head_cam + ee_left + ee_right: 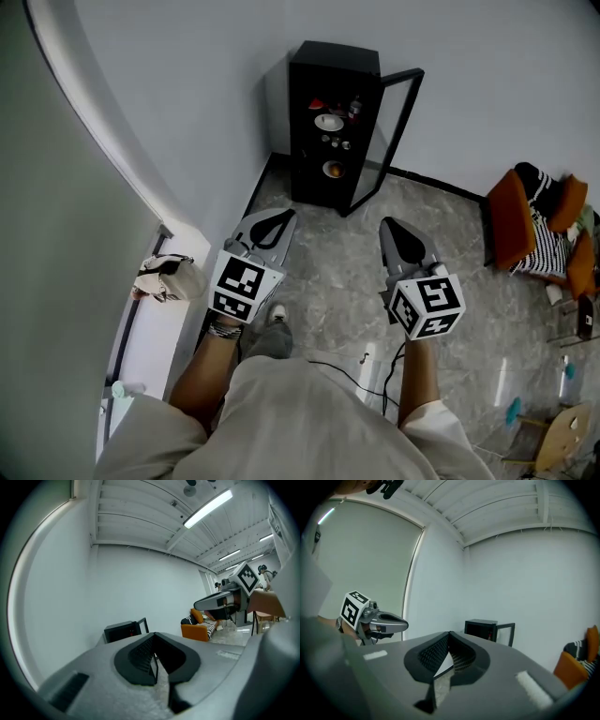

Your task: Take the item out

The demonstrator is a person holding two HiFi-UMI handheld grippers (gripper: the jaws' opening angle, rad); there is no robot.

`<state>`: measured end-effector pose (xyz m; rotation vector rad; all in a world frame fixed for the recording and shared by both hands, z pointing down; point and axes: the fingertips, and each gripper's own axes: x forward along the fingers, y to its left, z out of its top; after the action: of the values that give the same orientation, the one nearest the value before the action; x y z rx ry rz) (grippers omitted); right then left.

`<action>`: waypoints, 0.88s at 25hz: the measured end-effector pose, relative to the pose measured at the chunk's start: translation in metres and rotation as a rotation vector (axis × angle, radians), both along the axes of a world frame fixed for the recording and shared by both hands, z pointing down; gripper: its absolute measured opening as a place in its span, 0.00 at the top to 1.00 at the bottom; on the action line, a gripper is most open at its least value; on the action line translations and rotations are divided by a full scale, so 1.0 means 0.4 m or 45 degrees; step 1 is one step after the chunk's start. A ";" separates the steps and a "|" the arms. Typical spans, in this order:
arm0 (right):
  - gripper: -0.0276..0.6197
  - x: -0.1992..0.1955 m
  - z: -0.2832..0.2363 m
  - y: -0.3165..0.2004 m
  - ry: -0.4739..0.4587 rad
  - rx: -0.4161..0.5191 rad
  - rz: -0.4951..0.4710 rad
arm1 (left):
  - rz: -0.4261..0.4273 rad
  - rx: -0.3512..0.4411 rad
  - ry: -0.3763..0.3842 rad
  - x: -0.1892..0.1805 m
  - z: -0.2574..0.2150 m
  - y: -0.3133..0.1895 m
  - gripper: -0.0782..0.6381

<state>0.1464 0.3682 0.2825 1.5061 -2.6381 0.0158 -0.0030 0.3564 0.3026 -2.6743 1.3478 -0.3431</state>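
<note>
A black cabinet [333, 66] stands against the white wall with its glass door [389, 131] swung open. Its shelves hold small items, among them a white dish [329, 122] and an orange item [333, 170]. Well short of it, over the grey floor [328, 272], the left gripper [284, 216] and right gripper [388, 225] point toward it, jaws closed and empty.

A tall black cabinet [333, 62] stands upright on the floor against the far wall, at the far centre of the scene. Its black-framed glass door [387, 141] is swung open to the right. The interior shelves hold, from top to bottom: a red item [317, 103], a white dish [329, 122], several small items [335, 142], and a round orange item [333, 170].
</note>
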 end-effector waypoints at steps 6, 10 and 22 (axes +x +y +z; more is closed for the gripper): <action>0.95 0.016 0.015 -0.055 -0.039 -0.002 0.021 | 0.025 -0.003 -0.002 0.021 0.008 -0.056 0.88; 0.95 0.020 0.031 -0.118 -0.025 -0.013 0.035 | 0.036 -0.015 0.000 0.023 0.030 -0.128 0.88; 0.95 0.009 0.028 -0.433 -0.025 -0.025 0.077 | 0.089 -0.011 0.028 0.019 0.018 -0.448 0.88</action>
<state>0.1499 0.1948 0.2935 1.5873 -2.5980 0.0614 0.0047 0.1770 0.3097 -2.7322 1.2579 -0.3130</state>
